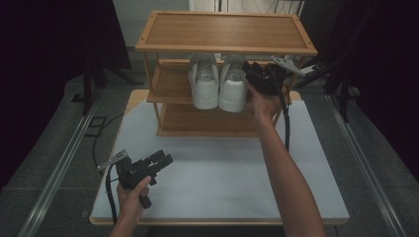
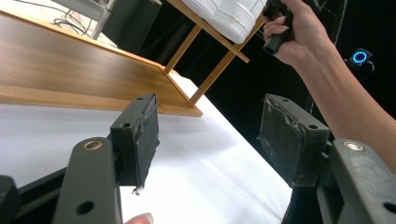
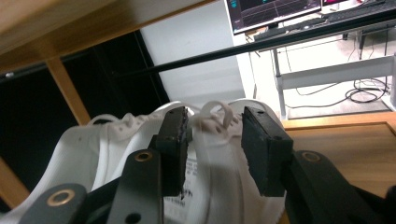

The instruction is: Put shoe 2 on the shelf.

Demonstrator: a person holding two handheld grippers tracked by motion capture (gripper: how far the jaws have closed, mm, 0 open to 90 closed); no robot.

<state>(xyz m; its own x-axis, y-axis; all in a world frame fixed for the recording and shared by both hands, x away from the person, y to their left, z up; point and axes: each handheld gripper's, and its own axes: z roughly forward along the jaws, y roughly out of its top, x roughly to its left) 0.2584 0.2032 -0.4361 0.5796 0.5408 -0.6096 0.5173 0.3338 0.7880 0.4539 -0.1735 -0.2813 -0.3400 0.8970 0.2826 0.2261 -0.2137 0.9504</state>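
standing on the white worktop (image 1: 217,168) is a wooden shoe rack (image 1: 225,32) with three shelves, and a pair of white shoes sits side by side on its middle shelf with the toes toward the person. the left shoe (image 1: 203,81) and the right shoe (image 1: 234,84) touch each other along their inner sides. the right gripper (image 1: 253,73) is raised to that middle shelf, held by the right hand (image 1: 266,101) just beside the right shoe's outer edge. in the right gripper view its fingers (image 3: 173,149) are parted and stand either side of the top of one shoe, near its laces and heel loop; the left finger lies against the shoe, but the pictures do not show them pressed shut on it, so they read as released. the left gripper (image 1: 160,160) rests low over the front left of the worktop in the left hand (image 1: 131,197), well apart from the rack. its fingers (image 2: 140,140) are spread wide with nothing between them, pointing toward the rack's bottom shelf. a monitor (image 3: 273,11) glows in the background behind the rack.
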